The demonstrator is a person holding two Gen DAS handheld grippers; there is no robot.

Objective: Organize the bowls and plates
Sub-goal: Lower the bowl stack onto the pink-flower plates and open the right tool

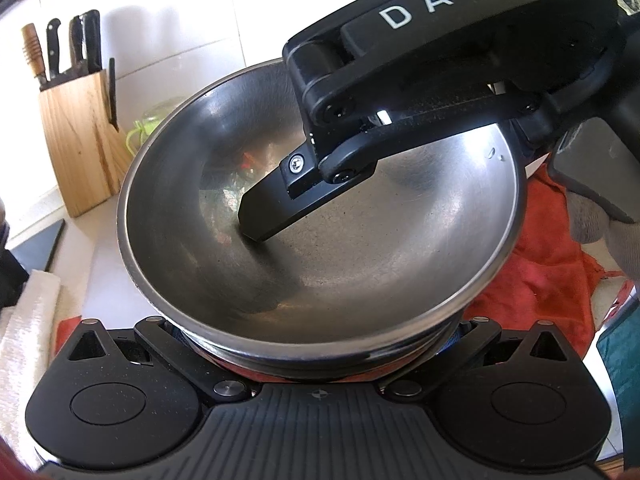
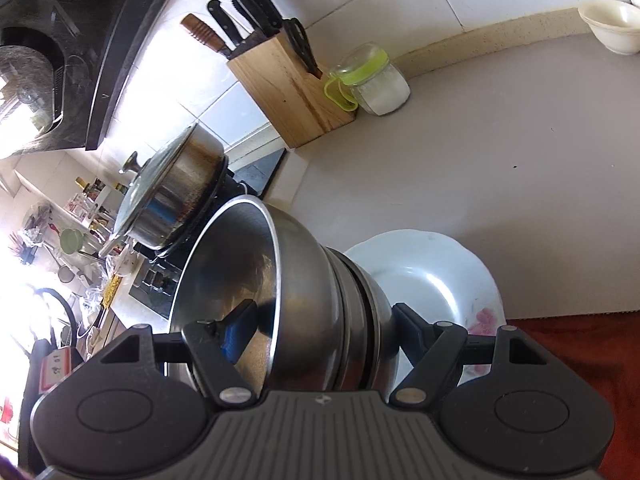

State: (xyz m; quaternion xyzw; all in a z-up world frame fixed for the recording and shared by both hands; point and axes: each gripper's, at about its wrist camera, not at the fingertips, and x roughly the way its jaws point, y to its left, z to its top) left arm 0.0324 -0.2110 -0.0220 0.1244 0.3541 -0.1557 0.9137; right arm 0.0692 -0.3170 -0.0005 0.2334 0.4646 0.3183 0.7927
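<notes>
A nested stack of steel bowls fills the left wrist view, tilted toward the camera. My right gripper is shut on the stack's rim, one finger inside the top bowl, the other outside. The stack stands on edge in the right wrist view. My left gripper sits just under the stack's near rim; its fingers are hidden by the bowls. A white plate with a pink flower lies on the counter behind the stack. A cream bowl stands at the far right corner.
A wooden knife block and a glass jar with a green lid stand against the tiled wall. A lidded steel pot sits on the stove to the left. A red cloth lies under the bowls, a white towel at left.
</notes>
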